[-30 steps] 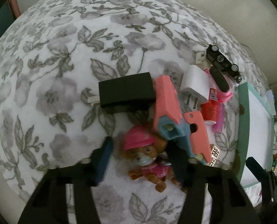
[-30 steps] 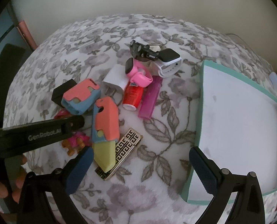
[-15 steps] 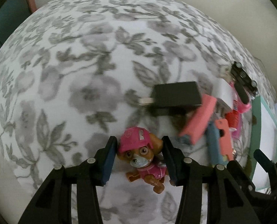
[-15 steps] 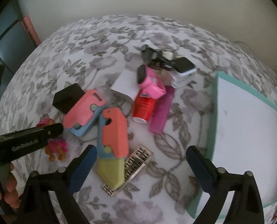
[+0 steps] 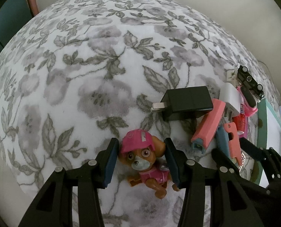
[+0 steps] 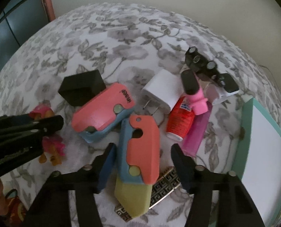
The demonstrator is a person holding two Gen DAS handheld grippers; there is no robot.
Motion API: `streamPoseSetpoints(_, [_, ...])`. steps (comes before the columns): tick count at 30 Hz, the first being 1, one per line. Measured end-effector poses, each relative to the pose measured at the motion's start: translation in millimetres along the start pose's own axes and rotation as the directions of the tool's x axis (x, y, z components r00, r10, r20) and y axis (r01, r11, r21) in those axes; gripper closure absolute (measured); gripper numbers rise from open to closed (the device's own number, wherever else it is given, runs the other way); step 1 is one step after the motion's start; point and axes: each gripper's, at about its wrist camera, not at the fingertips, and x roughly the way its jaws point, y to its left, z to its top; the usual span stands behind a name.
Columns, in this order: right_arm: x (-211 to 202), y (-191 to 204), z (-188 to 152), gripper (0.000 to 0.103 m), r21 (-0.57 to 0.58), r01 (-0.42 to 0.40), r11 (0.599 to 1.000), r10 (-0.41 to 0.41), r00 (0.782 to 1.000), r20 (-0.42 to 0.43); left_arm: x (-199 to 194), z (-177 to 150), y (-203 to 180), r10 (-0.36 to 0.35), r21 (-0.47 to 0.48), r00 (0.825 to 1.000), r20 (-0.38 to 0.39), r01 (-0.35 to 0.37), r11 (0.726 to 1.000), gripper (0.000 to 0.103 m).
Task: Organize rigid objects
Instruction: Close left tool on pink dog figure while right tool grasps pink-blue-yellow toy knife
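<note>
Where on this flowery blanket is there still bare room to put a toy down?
The blanket lies bare left of and beyond the black charger. The white inside of the green-rimmed tray is bare too. It is crowded between them: toy knives, white plug, red bottle, watches and toy car overlap or lie close together.

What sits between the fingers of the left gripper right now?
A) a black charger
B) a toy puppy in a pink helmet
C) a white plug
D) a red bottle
B: in the left wrist view the toy puppy sits between the blue pads of the left gripper, apart from the black charger.
</note>
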Motion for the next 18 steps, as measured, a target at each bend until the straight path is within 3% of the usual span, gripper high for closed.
streamPoseSetpoints(8, [2,-3,2,0.048,0.035,-0.024,0.999,0.023,1.0,0.011,9,2,-9,0.039,0.034,0.999,0.017,-0.04,0.999,0.052])
streamPoseSetpoints(11, [0,-2,1,0.059,0.041,-0.03,0.999,0.03,0.999,0.013,10,2,-14,0.051,0.049,0.998,0.022,-0.052,0.997,0.052])
streamPoseSetpoints(18, [-8,-4,-7,0.059,0.078,-0.071,0.994,0.071,0.997,0.004,12,2,-17,0.056,0.065,0.998,0.019,-0.057,0.996,0.053])
